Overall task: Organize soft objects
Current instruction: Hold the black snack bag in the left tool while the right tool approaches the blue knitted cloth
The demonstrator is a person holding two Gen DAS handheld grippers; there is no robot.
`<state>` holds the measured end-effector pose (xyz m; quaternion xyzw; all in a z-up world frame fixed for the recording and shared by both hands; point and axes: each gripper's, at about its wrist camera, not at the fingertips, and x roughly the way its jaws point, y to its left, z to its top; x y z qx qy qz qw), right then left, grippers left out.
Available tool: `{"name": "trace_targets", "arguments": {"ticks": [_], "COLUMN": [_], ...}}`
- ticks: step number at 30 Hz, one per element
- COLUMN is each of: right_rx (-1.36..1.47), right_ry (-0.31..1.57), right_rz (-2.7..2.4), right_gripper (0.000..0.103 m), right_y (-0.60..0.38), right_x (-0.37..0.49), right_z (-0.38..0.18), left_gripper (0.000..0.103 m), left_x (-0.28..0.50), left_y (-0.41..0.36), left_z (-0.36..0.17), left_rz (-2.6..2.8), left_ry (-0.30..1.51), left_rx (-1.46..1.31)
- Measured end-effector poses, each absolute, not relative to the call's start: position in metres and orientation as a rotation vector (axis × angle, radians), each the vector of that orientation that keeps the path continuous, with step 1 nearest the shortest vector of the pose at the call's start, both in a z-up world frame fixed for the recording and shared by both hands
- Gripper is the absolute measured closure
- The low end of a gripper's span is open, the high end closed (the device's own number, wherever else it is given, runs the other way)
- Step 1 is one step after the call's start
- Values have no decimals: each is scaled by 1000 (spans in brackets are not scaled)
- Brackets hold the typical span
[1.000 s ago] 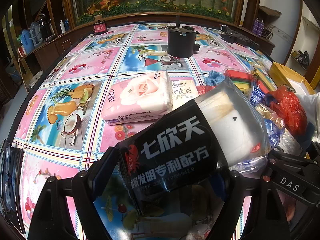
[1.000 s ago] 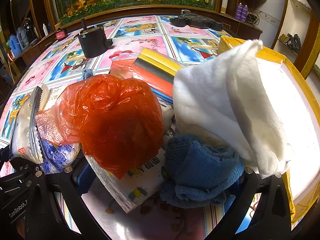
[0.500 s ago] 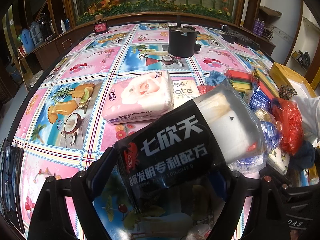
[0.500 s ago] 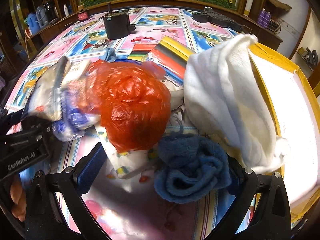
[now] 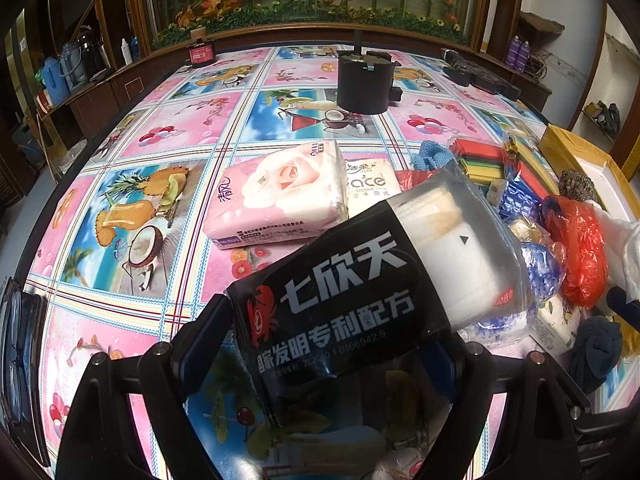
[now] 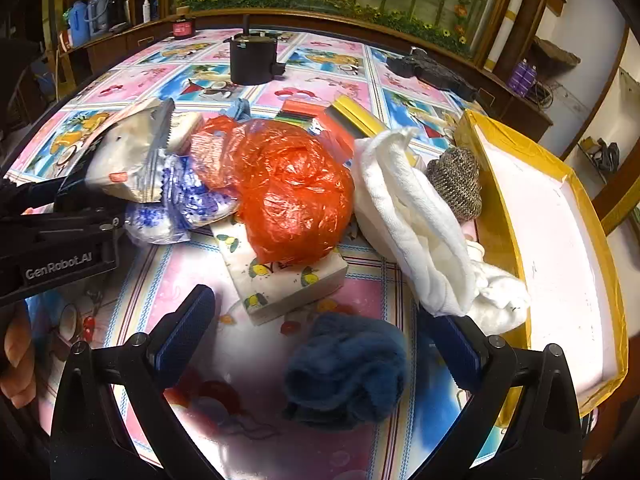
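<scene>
My left gripper (image 5: pixel 320 332) is shut on a black-and-clear packet of wipes (image 5: pixel 360 280) with white Chinese print and holds it above the table. The same packet shows in the right wrist view (image 6: pixel 132 160), with the left gripper (image 6: pixel 60 248) at the left edge. My right gripper (image 6: pixel 316 348) is open, its fingers either side of a dark blue cloth (image 6: pixel 348 372) lying on the table. A white towel (image 6: pixel 412 216), an orange plastic bag (image 6: pixel 288 184) and a lemon-print tissue pack (image 6: pixel 280 284) lie just beyond it.
A yellow-rimmed white box (image 6: pixel 560 248) stands at the right, with a metal scourer (image 6: pixel 456 184) by its edge. A pink tissue pack (image 5: pixel 280 196), a small tissue pack (image 5: pixel 368 184), coloured card strips (image 5: pixel 480 160) and a black pot (image 5: pixel 362 80) sit on the patterned tablecloth.
My right gripper has pulled back from the pile and the dark blue cloth now lies on the table between its open fingers. The left gripper holds the packet in nearly the same place.
</scene>
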<state>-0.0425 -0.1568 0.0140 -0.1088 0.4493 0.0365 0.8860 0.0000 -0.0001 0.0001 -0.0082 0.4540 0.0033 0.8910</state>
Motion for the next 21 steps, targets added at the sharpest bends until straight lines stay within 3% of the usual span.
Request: {"name": "trace_targets", "arguments": {"ticks": [21], "right_rx": [-239], "right_ry": [881], "right_rz": [135], "right_gripper": [0], "right_y": [-156], "right_x": [-60], "right_z": [21], "left_gripper": [13], "left_x": [0], "left_y": [0], "left_z": [0], "left_rz": [7], "left_ry": [943], "left_rx": [-17]}}
